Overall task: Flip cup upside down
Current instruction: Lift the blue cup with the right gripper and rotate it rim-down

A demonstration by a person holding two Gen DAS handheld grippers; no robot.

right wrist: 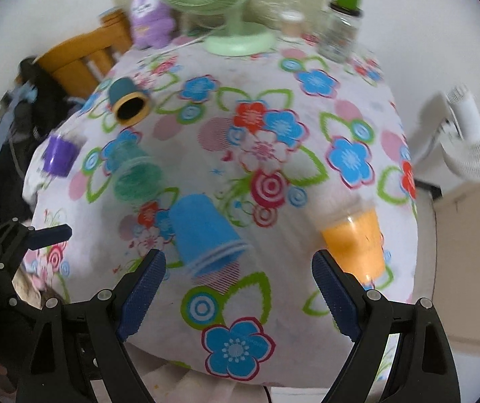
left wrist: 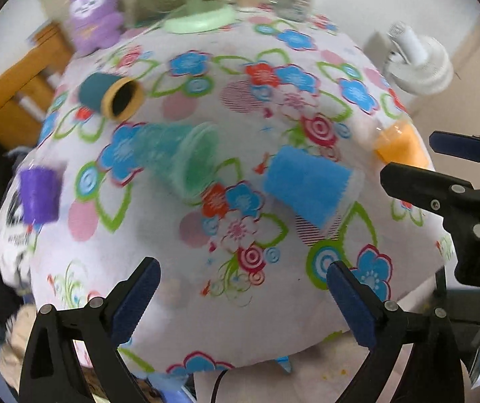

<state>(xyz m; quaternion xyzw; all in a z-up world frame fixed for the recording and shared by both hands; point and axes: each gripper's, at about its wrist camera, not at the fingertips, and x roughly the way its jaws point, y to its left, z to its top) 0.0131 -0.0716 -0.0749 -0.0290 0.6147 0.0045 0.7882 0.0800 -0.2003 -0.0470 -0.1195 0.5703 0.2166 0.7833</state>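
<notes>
risk: blue cup (right wrist: pixel 206 235) lying on its side near tabletop (right wrist: pixel 307 319) front edge; may roll off if nudged. left gripper (left wrist: pixel 243 302), right gripper (right wrist: pixel 240 297) both spread apart, empty.

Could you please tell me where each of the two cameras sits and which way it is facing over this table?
Left wrist: on the left gripper, above the table's near edge, facing the blue cup and green cup; its own open fingers show, plus the right gripper at right.
Right wrist: on the right gripper, nearer the orange cup, facing the fan; its open fingers show, the left gripper at left.
Shared: floral cloth, all cups, fan.
</notes>
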